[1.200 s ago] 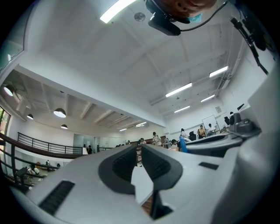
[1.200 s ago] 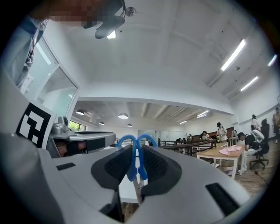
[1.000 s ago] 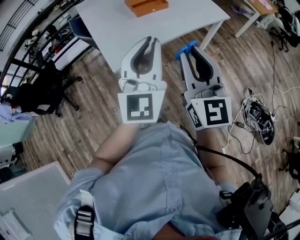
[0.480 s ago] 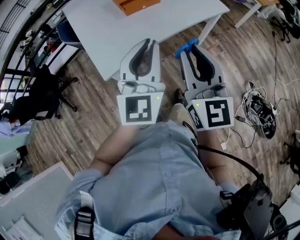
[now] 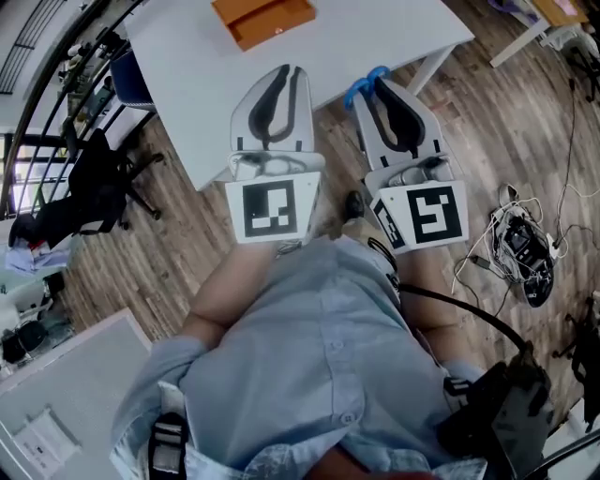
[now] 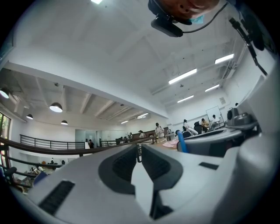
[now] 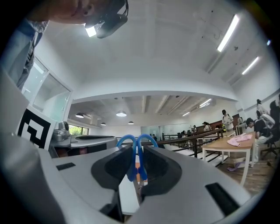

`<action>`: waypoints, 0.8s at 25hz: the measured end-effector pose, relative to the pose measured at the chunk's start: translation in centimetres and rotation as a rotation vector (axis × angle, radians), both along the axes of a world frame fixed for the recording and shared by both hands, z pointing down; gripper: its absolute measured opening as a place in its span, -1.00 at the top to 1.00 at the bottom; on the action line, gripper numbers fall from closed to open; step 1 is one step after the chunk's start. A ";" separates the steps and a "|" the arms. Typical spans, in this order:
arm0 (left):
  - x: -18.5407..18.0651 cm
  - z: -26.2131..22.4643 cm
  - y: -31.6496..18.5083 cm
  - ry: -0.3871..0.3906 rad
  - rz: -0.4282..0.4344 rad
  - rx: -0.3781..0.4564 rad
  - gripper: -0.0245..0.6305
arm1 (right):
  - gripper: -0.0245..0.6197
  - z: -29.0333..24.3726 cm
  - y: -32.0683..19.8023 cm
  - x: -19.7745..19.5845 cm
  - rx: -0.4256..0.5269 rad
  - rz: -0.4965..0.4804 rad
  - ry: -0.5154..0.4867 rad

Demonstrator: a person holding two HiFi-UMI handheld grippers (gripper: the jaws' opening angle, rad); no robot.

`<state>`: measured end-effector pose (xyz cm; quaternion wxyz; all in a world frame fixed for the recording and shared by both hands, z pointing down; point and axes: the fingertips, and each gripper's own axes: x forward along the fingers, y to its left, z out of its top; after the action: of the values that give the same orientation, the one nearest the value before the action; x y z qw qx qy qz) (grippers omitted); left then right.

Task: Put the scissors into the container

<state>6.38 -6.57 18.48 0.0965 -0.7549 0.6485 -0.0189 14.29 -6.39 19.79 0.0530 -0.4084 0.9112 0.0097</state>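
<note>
- Scissors point(image 7: 134, 159): blue handle loops only; blades hidden between the jaws of right gripper point(image 7: 137, 148).
- Orange container point(image 5: 264, 19): upper part cut off by top edge of head view; inside not readable.
- White table point(image 5: 375, 28): far end cut off at same edge.
- Hands: hidden beneath marker cubes point(image 5: 272, 209) and shirt point(image 5: 309, 366).
- Distant people point(image 7: 226, 119) in gripper views: too small to tell apart.
- Cable tangle point(image 5: 520, 248) on floor: parts too small to identify.

A white table point(image 5: 394, 37) stands on a wooden plank floor point(image 5: 159, 262). Left of the table, a black office chair point(image 5: 94, 183) stands on the floor. Right of the table and well apart from it, a tangle of white and black cables point(image 5: 520, 248) lies on the floor.
</note>
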 end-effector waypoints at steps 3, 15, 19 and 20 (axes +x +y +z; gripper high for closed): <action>1.0 -1.0 -2.2 -0.014 -0.030 0.009 0.80 | 0.66 -0.3 -2.7 0.5 -0.005 -0.045 -0.008; -1.2 -2.0 -7.7 -0.016 -0.173 0.029 0.80 | 0.66 -1.3 -9.8 -1.6 0.013 -0.177 -0.004; -3.5 -0.8 -9.5 0.013 -0.224 0.009 0.80 | 0.66 -0.6 -11.9 -3.6 0.006 -0.218 0.020; -4.0 -0.6 -10.0 0.017 -0.231 0.008 0.80 | 0.66 -0.4 -12.4 -4.1 0.004 -0.225 0.025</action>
<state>2.35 -16.57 17.90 0.0914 -0.6748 0.7320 -0.0209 10.23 -18.83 19.36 0.0433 -0.3031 0.9519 0.0106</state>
